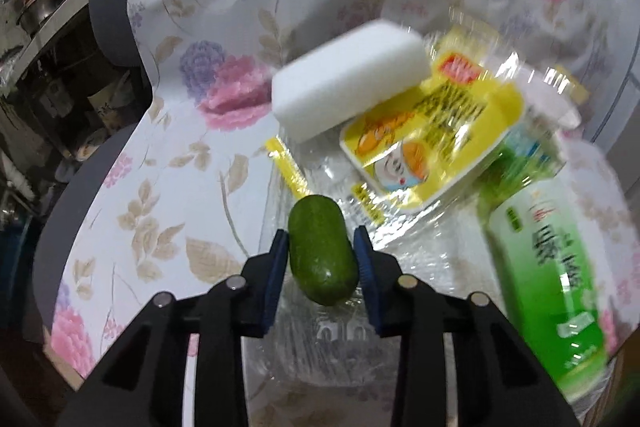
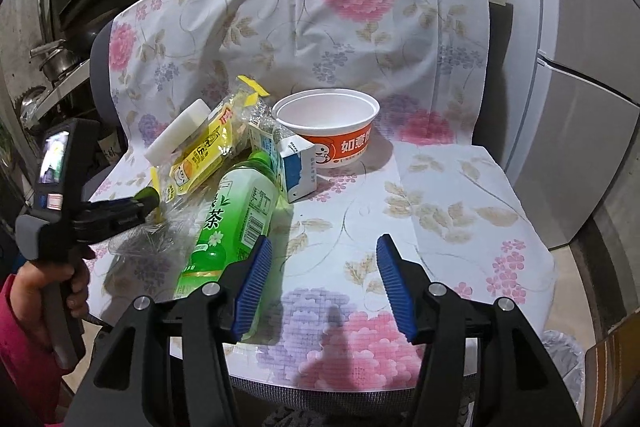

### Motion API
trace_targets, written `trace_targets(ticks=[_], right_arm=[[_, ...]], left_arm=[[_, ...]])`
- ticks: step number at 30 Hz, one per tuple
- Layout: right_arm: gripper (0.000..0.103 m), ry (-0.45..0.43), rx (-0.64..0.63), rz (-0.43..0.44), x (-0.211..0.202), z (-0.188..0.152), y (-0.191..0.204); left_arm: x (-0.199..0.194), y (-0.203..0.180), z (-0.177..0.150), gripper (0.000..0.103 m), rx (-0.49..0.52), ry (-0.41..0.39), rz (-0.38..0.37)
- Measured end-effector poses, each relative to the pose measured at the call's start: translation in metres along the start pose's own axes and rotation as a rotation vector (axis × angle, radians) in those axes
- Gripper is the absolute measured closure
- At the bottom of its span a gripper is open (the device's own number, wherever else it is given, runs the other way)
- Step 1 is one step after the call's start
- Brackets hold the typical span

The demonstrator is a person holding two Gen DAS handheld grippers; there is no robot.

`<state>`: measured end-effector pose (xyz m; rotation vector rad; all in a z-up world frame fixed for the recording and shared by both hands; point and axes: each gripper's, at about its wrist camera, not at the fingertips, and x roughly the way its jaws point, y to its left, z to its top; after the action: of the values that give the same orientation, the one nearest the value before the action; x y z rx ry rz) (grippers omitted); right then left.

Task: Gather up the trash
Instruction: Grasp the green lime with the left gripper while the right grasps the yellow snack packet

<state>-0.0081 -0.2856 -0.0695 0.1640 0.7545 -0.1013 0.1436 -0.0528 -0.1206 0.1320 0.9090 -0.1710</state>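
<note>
My left gripper [image 1: 320,243] is shut on a small green oval fruit [image 1: 316,223], one blue pad against each of its sides, above crinkled clear plastic [image 1: 332,343]. In the right wrist view the left gripper [image 2: 144,203] shows at the left, held by a hand in a red sleeve. Just beyond lie a white foam block [image 1: 348,79], a yellow wrapper [image 1: 432,139] and a green tea bottle [image 1: 548,267]. My right gripper [image 2: 324,247] stands open over the floral cloth [image 2: 440,211], nothing between its fingers. The tea bottle [image 2: 236,223] lies beside its left finger.
A blue-and-white carton [image 2: 296,163] and an orange-and-white paper bowl [image 2: 328,127] stand behind the pile on the cloth-covered chair seat. A lined bin [image 2: 564,359] sits on the floor at lower right. A fridge [image 2: 580,107] stands to the right; kitchen shelves are at the left.
</note>
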Motion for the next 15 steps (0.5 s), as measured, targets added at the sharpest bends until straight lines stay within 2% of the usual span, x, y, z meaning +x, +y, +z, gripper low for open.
trace_targets(ticks=[5,13,14,15], right_arm=[[0.039,0.011,-0.009,0.04,0.002,0.003,0.009],[0.039,0.039,-0.003,0.134,0.031,0.026,0.037],[0.043,0.046,0.003,0.155,0.037,0.03,0.041],[0.058,0.052,-0.004,0.179,0.044,0.035,0.046]], left_arm=[[-0.031,0.017,-0.007,0.07,-0.021,-0.046,-0.082],[-0.053,0.029,-0.021,0.07,0.001,-0.069,-0.124],[-0.051,0.03,-0.021,0.07,0.002,-0.073,-0.117],[-0.049,0.032,-0.02,0.07,0.003,-0.077,-0.109]])
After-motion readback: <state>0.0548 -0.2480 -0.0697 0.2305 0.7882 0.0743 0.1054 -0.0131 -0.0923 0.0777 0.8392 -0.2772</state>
